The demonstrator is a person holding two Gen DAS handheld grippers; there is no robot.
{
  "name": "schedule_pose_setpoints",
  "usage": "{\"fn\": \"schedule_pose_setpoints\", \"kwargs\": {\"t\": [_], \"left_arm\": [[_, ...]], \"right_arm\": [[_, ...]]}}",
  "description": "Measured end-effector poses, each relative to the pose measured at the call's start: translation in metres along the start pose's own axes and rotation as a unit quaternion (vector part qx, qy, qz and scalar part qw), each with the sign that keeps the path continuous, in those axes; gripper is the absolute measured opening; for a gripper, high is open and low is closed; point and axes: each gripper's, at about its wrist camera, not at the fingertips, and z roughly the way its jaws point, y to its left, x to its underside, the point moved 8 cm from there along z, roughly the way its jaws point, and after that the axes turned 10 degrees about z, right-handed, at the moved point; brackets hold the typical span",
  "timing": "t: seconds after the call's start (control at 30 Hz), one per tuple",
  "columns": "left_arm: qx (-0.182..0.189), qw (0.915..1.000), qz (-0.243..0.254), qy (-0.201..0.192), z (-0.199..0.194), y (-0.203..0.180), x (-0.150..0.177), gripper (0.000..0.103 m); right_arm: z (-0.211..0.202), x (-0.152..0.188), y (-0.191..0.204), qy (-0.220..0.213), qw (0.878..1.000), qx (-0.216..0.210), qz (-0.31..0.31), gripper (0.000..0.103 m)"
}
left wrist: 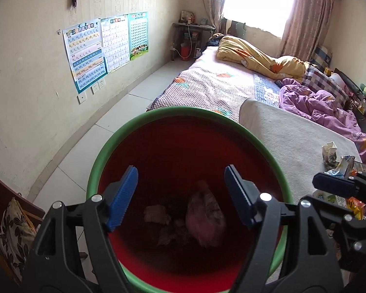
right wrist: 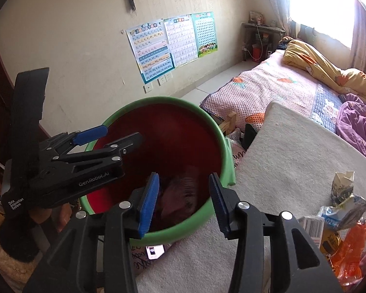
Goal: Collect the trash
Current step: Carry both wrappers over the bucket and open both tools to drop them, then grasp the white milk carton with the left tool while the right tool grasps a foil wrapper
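Hovering over the red bin point(left wrist: 105, 146), left claw point(left wrist: 180, 195) and right claw point(right wrist: 183, 202) both spread, pinching nothing; wrappers point(right wrist: 341, 219) crowd the desk's point(right wrist: 292, 158) right edge.

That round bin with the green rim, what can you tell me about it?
The bin is a round, plastic-looking bucket, red inside with a thick green rim. It stands upright and uncovered against the edge of a white padded surface. Crumpled paper and a pinkish wrapper lie at its dim bottom. Both grippers hang over its mouth; nothing touches its rim that I can see.
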Motion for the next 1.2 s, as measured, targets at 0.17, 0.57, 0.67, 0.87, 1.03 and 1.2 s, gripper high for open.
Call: {"fn": "schedule_pose_setpoints", "kwargs": {"t": [0.17,0.57,0.67,0.87,1.03,1.2], "left_arm": [[0.003,0.9999,0.007,-0.009,-0.013,-0.017,-0.002,0.071],[0.121,0.9909,0.059,-0.002,-0.035,-0.177,0.003,0.074],[0.148,0.9867,0.064,0.02,-0.024,-0.219,0.009,0.074],[0.126,0.9851,0.081,0.085,0.015,-0.256,0.04,0.069],[0.141,0.9824,0.042,0.115,0.028,-0.258,0.057,0.036],[0.121,0.9869,0.04,0.099,0.006,-0.247,0.061,0.036]], "right_arm": [[-0.022,0.007,-0.019,-0.012,1.0,-0.004,0.018,0.045],[-0.121,0.03,-0.168,-0.077,0.988,0.08,0.108,0.049],[-0.133,0.046,-0.193,-0.073,0.986,0.085,0.126,0.049],[-0.146,0.058,-0.216,-0.071,0.987,0.066,0.131,0.049],[-0.132,0.053,-0.218,-0.06,0.989,0.022,0.136,0.052],[-0.1,0.034,-0.216,-0.034,0.99,0.002,0.134,0.053]]}}
